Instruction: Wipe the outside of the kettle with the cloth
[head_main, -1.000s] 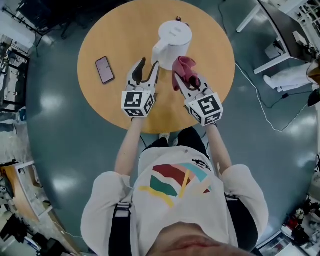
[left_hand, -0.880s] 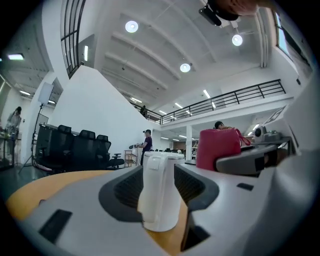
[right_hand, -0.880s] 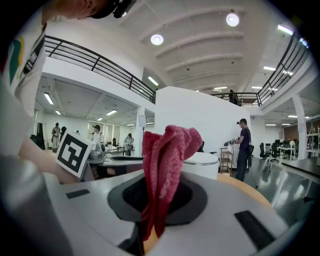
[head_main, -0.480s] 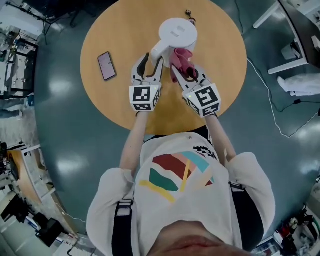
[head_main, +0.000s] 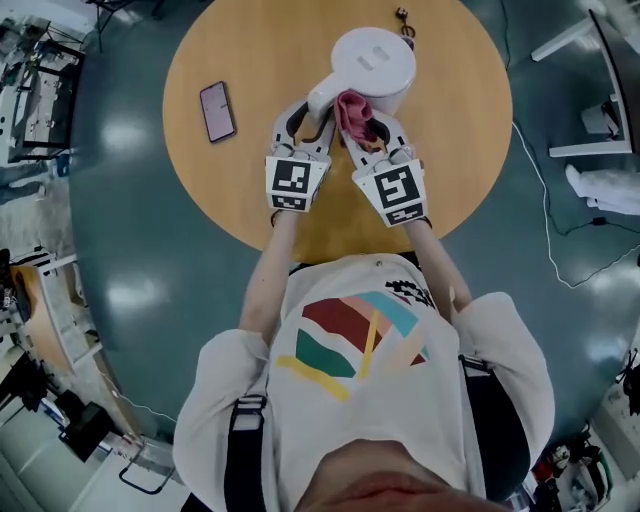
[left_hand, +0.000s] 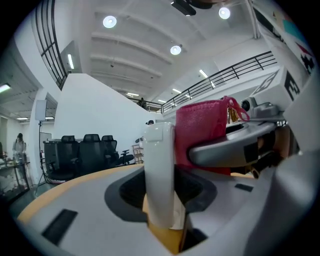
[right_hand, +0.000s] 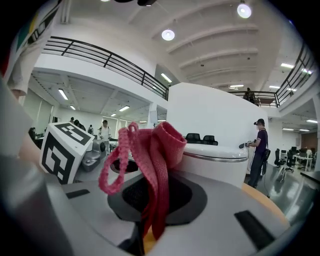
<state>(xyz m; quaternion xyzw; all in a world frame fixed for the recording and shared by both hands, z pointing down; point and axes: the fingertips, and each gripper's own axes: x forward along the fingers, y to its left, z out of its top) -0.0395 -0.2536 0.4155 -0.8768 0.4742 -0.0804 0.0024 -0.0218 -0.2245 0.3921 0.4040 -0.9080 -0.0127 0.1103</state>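
Note:
A white kettle stands on the round wooden table, its handle pointing toward me. My left gripper has the handle between its jaws; they have just been closing and now meet it on both sides. My right gripper is shut on a bunched pink cloth, held just right of the handle against the kettle's near side. In the right gripper view the cloth hangs from the jaws, with the kettle's body right behind it.
A phone lies flat on the table to the left of the kettle. A small dark plug sits at the far rim behind it. Office desks and chairs stand on the floor around the table.
Both grippers have moved forward to the kettle. The left jaws, open short of it before, now sit around the handle. The cloth has come up against the kettle's side.

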